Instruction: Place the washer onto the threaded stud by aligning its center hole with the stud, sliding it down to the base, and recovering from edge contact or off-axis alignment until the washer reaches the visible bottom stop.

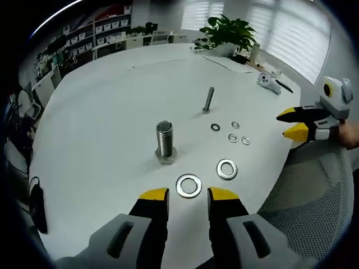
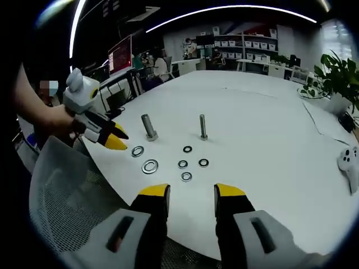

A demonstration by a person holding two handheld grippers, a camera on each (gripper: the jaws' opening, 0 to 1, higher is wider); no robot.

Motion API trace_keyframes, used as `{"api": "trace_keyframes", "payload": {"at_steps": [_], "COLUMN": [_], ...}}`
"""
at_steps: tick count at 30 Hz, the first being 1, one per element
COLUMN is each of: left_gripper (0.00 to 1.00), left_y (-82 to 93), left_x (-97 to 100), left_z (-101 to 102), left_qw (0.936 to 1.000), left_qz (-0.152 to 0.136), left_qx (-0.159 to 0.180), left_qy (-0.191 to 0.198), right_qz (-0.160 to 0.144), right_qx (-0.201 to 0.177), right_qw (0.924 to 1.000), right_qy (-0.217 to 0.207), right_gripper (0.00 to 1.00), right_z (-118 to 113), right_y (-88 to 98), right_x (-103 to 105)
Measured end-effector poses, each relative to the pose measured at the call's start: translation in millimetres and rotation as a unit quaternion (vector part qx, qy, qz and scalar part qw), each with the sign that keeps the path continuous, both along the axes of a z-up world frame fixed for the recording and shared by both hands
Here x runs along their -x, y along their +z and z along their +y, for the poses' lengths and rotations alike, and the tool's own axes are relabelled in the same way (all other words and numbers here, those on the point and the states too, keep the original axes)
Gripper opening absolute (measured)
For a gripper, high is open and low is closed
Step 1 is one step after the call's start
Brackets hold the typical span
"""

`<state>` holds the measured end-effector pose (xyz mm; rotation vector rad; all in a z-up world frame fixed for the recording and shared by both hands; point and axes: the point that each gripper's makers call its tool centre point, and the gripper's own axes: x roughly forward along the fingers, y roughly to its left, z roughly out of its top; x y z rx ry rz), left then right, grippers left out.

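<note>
A thick threaded stud [image 1: 164, 139] stands upright on its hex base on the white table [image 1: 112, 106]. Two large washers lie flat near it, one [image 1: 188, 185] just ahead of my open left gripper [image 1: 188, 196], the other [image 1: 227, 168] to its right. My right gripper [image 1: 290, 123] comes in from the right, open and holding nothing. In the right gripper view my open right gripper [image 2: 192, 191] hovers over the table's near edge. There the stud [image 2: 148, 126] stands beyond the large washers [image 2: 150, 166], and the left gripper [image 2: 119, 136] reaches in beside them.
A thin upright bolt [image 1: 208, 100] stands behind several small washers [image 1: 232, 138]. A white controller [image 1: 269, 83] and a potted plant [image 1: 227, 33] sit at the far side. A mesh chair [image 1: 314, 190] stands at the table's edge. A person's hand [image 2: 53, 120] holds the left gripper.
</note>
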<state>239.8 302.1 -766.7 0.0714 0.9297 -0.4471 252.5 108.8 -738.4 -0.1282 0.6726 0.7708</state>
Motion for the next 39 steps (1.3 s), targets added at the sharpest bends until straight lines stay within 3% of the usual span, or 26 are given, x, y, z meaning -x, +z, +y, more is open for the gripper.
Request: {"api": "trace_keyframes", "payload": {"at_steps": [8,17,39], "left_gripper": [0.26,0.27,0.25], "left_y": [-14.8,-22.4,-26.7], "left_x": [-0.5,-2.3,-5.4], "left_z": [-3,-13,-13], "left_qw": [0.9982,0.995,0.9854], "left_qz": [0.044,0.066,0.067], "left_qx": [-0.033,-0.053,-0.101], "left_qy": [-0.025,-0.053,-0.12], "right_qz": [-0.001,0.001,0.004], "right_qx": [0.0,0.0,-0.004], "right_qw": [1.0,1.0,0.9999], "right_qy": [0.002,0.01,0.014], "right_gripper": [0.34,0.34,0.34], "right_z": [1,3,5], "right_y": [0.2,0.4,0.6], "right_x": [1,3,5]}}
